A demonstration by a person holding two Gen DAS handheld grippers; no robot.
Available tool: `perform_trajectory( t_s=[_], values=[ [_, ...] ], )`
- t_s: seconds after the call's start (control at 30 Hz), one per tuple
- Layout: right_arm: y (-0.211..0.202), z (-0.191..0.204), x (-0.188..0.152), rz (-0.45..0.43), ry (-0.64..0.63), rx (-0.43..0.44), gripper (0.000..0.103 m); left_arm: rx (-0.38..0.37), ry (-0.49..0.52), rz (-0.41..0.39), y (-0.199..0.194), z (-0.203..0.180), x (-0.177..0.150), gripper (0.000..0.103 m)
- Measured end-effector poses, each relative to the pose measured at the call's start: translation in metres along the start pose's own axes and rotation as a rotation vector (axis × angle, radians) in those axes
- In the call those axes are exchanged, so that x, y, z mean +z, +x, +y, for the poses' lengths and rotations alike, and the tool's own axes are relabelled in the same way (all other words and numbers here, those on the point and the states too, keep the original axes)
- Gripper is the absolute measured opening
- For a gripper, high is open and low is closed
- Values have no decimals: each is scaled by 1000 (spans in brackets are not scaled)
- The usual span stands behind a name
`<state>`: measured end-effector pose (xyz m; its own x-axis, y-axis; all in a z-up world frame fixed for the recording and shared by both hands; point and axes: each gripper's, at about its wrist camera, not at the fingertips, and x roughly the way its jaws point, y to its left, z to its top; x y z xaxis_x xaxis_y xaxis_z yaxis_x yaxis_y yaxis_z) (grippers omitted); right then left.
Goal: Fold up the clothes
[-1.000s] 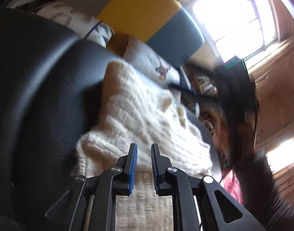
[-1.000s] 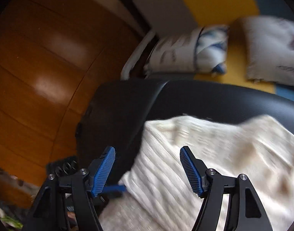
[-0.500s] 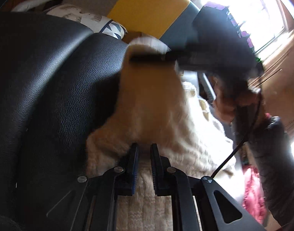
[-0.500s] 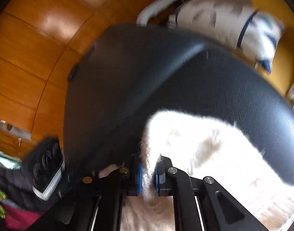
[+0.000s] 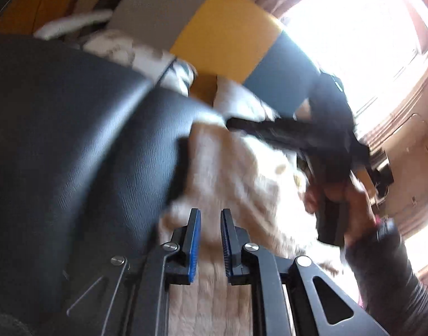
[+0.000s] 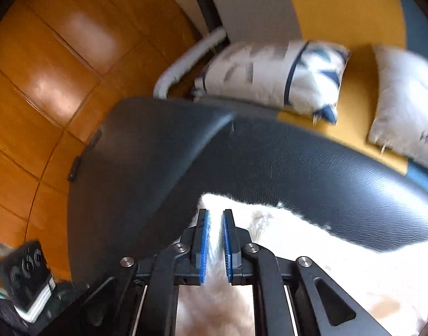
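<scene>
A cream knitted sweater (image 5: 230, 173) lies on a black leather seat (image 5: 74, 145). My left gripper (image 5: 209, 218) is shut on the sweater's near edge, knit pinched between its blue pads. My right gripper (image 6: 215, 221) is shut on another edge of the sweater (image 6: 340, 268), fuzz showing between its pads. In the left wrist view the right gripper (image 5: 306, 134) and the hand holding it (image 5: 342, 196) hang over the far side of the sweater, blurred.
The black leather seat (image 6: 270, 162) curves up behind the sweater. Patterned cushions (image 6: 272, 75) and a white cushion (image 6: 404, 98) rest against a yellow and blue backrest (image 5: 228, 33). Orange wooden flooring (image 6: 46, 70) lies left. A bright window (image 5: 359, 28) is at the right.
The right gripper has closed from wide open onto the sweater's edge and carried it across. The left gripper stays shut on the sweater. Part of the sweater has been lifted and folded.
</scene>
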<state>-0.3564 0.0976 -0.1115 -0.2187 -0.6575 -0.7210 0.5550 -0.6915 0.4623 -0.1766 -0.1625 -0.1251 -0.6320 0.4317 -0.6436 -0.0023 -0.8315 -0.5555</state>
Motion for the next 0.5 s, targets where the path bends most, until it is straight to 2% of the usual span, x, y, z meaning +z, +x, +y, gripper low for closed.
perform_trajectory(
  t_s=[0.1,0.2,0.3,0.37,0.4,0.43,0.5],
  values=[
    [-27,6,-14,-42,-13,9,11,10,48,4,1,-6,14,15],
    [-35,20,-26,-23,-33,36,11,35,107,36,13,-13,19,17],
    [-33,13,-41,23,-30,-42,11,172,142,95,40,-12,16,17],
    [-30,0,-56,42,-3,-134,10,187,128,92,48,-3,6,19],
    [-28,-8,-62,43,13,-168,6,196,125,92,51,0,2,19],
    [-27,-16,-67,29,37,-173,6,207,136,95,48,-2,0,19],
    [-34,-26,-71,-26,105,-120,5,216,144,100,42,-4,-3,19]
  ],
)
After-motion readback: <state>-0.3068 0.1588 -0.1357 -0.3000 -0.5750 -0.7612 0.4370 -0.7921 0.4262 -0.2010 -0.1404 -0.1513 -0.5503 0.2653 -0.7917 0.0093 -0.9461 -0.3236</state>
